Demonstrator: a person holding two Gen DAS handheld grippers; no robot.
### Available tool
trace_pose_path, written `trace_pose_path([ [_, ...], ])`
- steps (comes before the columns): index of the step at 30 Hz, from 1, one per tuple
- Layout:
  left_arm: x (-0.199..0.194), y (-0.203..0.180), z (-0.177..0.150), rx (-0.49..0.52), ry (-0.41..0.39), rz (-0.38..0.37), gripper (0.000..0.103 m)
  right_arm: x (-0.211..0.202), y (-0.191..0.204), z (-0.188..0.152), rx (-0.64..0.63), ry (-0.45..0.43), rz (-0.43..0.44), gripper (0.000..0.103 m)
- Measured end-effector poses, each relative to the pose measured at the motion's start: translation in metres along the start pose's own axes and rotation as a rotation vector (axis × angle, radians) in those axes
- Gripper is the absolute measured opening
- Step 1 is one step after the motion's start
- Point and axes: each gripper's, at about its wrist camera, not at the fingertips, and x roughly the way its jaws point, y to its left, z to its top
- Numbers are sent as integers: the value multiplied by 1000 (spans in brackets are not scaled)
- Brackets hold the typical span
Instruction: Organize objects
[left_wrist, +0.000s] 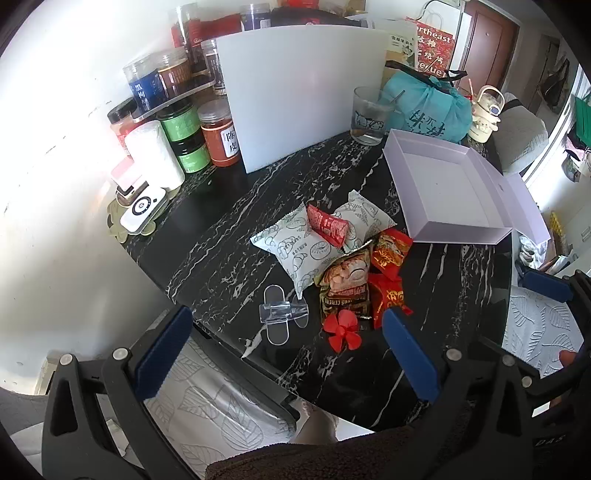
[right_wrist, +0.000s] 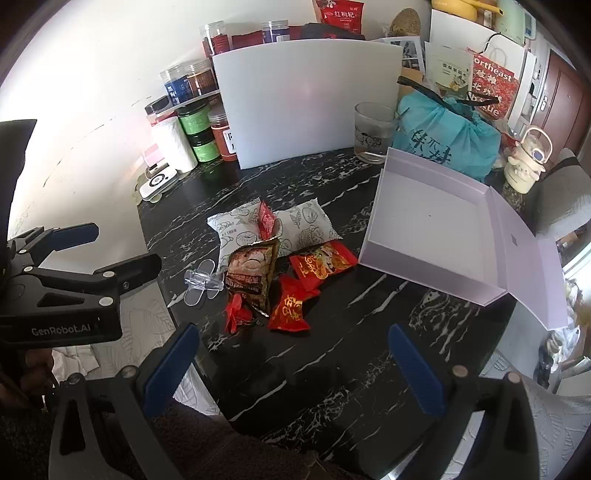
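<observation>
A heap of snack packets lies mid-table. Two white pillow packs (left_wrist: 295, 247) (right_wrist: 295, 225) carry a small red packet (left_wrist: 327, 225). In front of them lie a brown packet (left_wrist: 345, 284) (right_wrist: 251, 273), red packets (left_wrist: 388, 295) (right_wrist: 321, 262) and a red flower (left_wrist: 341, 330) (right_wrist: 238, 314). A clear plastic clip (left_wrist: 282, 314) (right_wrist: 203, 284) lies to their left. An open, empty lilac box (left_wrist: 454, 192) (right_wrist: 432, 225) stands at the right. My left gripper (left_wrist: 286, 356) (right_wrist: 110, 251) and right gripper (right_wrist: 293, 371) hover open over the near table edge, holding nothing.
Jars (left_wrist: 184, 125) (right_wrist: 199, 133), a white board (left_wrist: 299, 92) (right_wrist: 306, 99), a glass (left_wrist: 371, 116) (right_wrist: 371, 133) and a teal bag (left_wrist: 428, 107) (right_wrist: 447, 136) crowd the back of the black marble table (left_wrist: 229, 236) (right_wrist: 332, 354). A small white device (left_wrist: 142, 210) lies at the left.
</observation>
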Motion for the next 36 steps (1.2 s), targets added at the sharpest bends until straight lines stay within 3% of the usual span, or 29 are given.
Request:
trace_pose_path([
  [36, 5, 0, -6, -11, 16, -18, 103, 0, 0, 4, -4, 11, 0, 103],
])
